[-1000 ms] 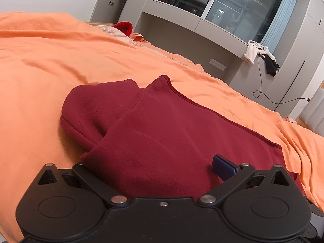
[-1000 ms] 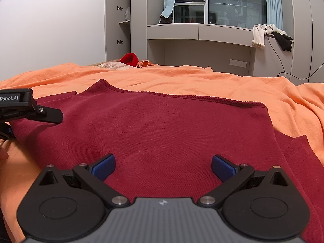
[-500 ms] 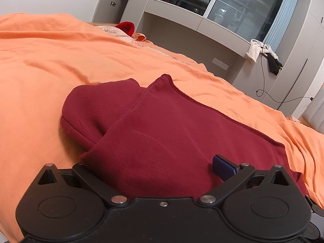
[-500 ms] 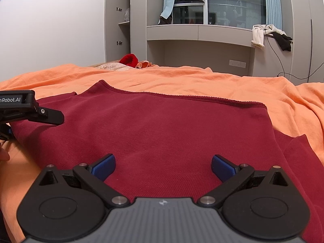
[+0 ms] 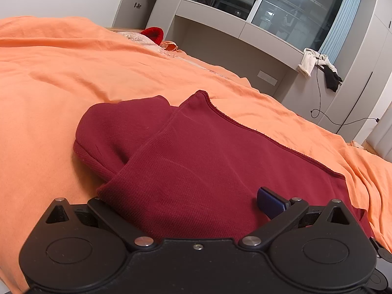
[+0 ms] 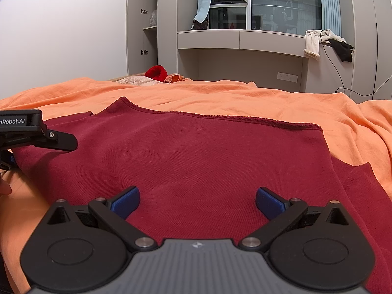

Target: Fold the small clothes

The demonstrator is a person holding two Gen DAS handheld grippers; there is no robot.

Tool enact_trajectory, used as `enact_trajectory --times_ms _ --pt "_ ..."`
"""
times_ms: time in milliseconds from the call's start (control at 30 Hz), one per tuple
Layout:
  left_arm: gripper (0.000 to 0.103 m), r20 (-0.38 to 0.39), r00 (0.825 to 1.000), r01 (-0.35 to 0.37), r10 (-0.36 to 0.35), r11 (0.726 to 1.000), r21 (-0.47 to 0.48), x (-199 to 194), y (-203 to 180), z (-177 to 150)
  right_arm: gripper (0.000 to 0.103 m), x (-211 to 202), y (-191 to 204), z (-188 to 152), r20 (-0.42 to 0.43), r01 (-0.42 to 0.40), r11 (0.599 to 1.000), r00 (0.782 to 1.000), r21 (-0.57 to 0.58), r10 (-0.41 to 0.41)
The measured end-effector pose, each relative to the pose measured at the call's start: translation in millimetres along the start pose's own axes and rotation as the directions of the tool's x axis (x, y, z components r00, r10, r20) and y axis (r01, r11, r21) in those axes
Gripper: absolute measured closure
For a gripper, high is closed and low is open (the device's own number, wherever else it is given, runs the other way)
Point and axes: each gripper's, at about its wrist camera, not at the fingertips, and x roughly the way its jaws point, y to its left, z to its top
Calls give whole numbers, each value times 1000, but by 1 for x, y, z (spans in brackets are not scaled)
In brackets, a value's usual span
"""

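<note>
A dark red knit garment [image 5: 196, 161] lies on the orange bedspread [image 5: 73, 78], its left sleeve folded in under the body. My left gripper [image 5: 196, 203] is open at the garment's near left edge; cloth covers the left finger and only the right blue pad [image 5: 269, 199] shows. In the right wrist view the same garment [image 6: 196, 156] spreads flat. My right gripper [image 6: 197, 202] is open over its near edge, both blue pads [image 6: 125, 202] resting on the cloth. The left gripper [image 6: 36, 134] shows at the far left.
A red item [image 6: 156, 72] and a pale pillow [image 6: 134, 80] lie at the bed's far end. Grey built-in cabinets and a window stand behind. Clothes [image 6: 321, 41] hang off a ledge at the right, with a cable below.
The left wrist view has shifted slightly, the room behind sitting a little lower. Garment and both grippers stay where they were.
</note>
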Motion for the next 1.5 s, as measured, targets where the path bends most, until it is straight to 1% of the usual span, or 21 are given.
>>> enact_trajectory --times_ms 400,533,600,667,800,867,900,967,1000,1067,1100,1133,1167,1267,1333,1400,1467,1500 --pt "2 11 1000 2 -2 1000 -13 -1 5 0 0 0 0 0 0 1 1000 1000 -1 -1" --pt "10 13 1000 -25 25 1000 -12 -1 4 0 0 0 0 -1 0 1 1000 1000 -1 -1" --pt "13 13 999 -33 33 999 -14 -1 5 1 0 0 -1 -1 0 2 1000 1000 -2 -2" --pt "21 18 999 -50 50 999 -15 -1 5 2 0 0 0 -1 2 5 1000 1000 -4 -5" --pt "33 30 997 -71 72 997 -32 -2 8 4 0 -1 0 -1 5 13 1000 1000 -11 -13" --pt "43 34 996 -79 81 996 -42 -3 10 6 0 -3 1 0 4 17 1000 1000 -13 -17" --pt "46 35 996 -82 84 995 -48 -3 11 7 0 -4 2 1 2 16 1000 1000 -12 -16" --pt "58 39 995 -85 88 995 -60 -3 13 9 0 -7 1 2 -3 6 1000 1000 -5 -6" --pt "61 40 995 -85 88 994 -64 -3 14 11 0 -8 -1 3 -5 -3 1000 1000 1 3" --pt "69 41 995 -84 87 995 -61 -3 13 13 0 -13 -5 5 -12 -21 1000 1000 13 21" --pt "72 42 995 -84 87 995 -51 -3 11 14 0 -16 -7 6 -15 -30 999 999 19 31" --pt "77 45 995 -83 85 996 -35 -3 7 15 0 -19 -9 6 -16 -37 999 999 23 37" --pt "80 51 995 -84 84 996 -8 -4 2 18 0 -22 -12 6 -19 -43 999 999 26 44" --pt "82 99 993 -76 67 993 90 -9 -18 27 0 -30 -18 5 -28 -42 999 999 27 43" --pt "83 132 990 -66 44 984 163 -14 -35 33 0 -37 -24 5 -34 -40 999 999 28 41" --pt "83 170 985 -49 5 966 253 -21 -56 39 0 -48 -33 7 -37 -40 999 998 32 42" --pt "84 198 979 -30 -42 938 346 -29 -81 41 0 -63 -42 9 -9 -33 999 999 43 34" --pt "84 206 976 -17 -69 921 389 -32 -92 41 0 -72 -49 10 12 -13 999 1000 53 13"
